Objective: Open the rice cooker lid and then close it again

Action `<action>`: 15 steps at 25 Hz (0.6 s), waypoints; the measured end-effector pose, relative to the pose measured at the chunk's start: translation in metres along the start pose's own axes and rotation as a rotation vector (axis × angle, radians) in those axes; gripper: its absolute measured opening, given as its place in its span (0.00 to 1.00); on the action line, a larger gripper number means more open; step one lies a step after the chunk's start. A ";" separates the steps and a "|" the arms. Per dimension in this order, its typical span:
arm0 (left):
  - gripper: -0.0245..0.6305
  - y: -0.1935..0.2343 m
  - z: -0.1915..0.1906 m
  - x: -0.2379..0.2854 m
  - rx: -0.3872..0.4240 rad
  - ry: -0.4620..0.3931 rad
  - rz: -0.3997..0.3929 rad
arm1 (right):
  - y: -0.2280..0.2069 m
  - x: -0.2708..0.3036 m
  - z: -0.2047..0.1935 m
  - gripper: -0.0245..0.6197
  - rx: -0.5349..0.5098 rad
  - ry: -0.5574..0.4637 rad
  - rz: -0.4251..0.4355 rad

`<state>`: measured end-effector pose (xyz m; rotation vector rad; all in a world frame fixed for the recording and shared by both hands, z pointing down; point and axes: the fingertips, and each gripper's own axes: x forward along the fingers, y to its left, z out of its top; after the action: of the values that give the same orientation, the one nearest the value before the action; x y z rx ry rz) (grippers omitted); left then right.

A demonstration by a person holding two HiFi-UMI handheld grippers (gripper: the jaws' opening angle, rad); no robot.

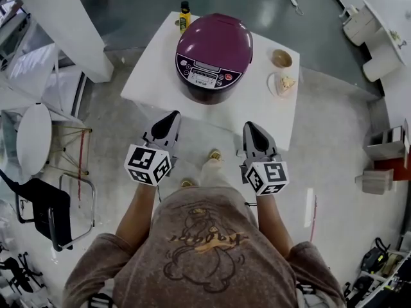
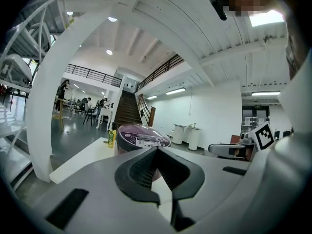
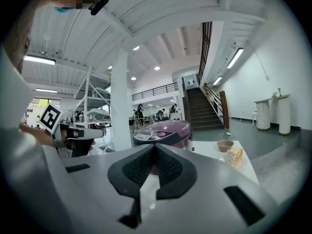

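**Both hand-held grippers closed and empty in front of the rice cooker**

We are holding one gripper in each hand, side by side, in front of the near edge of the white bench [image 1: 146, 77]. The left hand-held gripper [image 1: 173, 115] is pointing toward the bench. In its own view its two dark pads [image 2: 138, 172] are meeting at the tip, so the jaws are closed and nothing is sitting between them. The right hand-held gripper [image 1: 249, 126] is pointing the same way. Its jaws are also pressing together with nothing between them. Neither gripper is touching the bench or anything on it.

The purple rice cooker [image 1: 214, 55] is standing near the middle of the bench, a little toward the far side, well apart from both grippers. Its lid [image 1: 217, 40] is lying closed, and the control panel [image 1: 203, 76] is facing us.

At the far left corner of the bench a small yellow bottle [image 1: 185, 17] is standing upright, just beside the cooker. To the right of the cooker a small brown bowl [image 1: 281, 58] is sitting, and nearer to us than the bowl a slice of cake [image 1: 286, 83] is lying. On the floor at our left a black chair [image 1: 43, 212] and a round white table [image 1: 32, 137] are standing.
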<state>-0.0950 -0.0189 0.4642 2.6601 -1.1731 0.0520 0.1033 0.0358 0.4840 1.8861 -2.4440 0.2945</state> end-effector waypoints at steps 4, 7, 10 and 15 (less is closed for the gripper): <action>0.07 -0.008 0.002 -0.001 -0.007 -0.001 -0.010 | -0.001 -0.007 -0.001 0.03 0.014 -0.002 -0.008; 0.07 -0.011 0.003 -0.002 -0.008 0.000 -0.014 | 0.000 -0.009 -0.001 0.03 0.020 -0.007 -0.009; 0.07 -0.014 0.003 -0.002 -0.017 -0.006 -0.022 | 0.003 -0.009 0.001 0.03 0.019 -0.016 0.001; 0.07 -0.013 0.005 -0.003 -0.024 -0.008 -0.021 | 0.007 -0.007 0.004 0.03 0.013 -0.020 0.009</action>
<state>-0.0882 -0.0094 0.4565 2.6541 -1.1407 0.0244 0.0985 0.0436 0.4782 1.8926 -2.4693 0.2938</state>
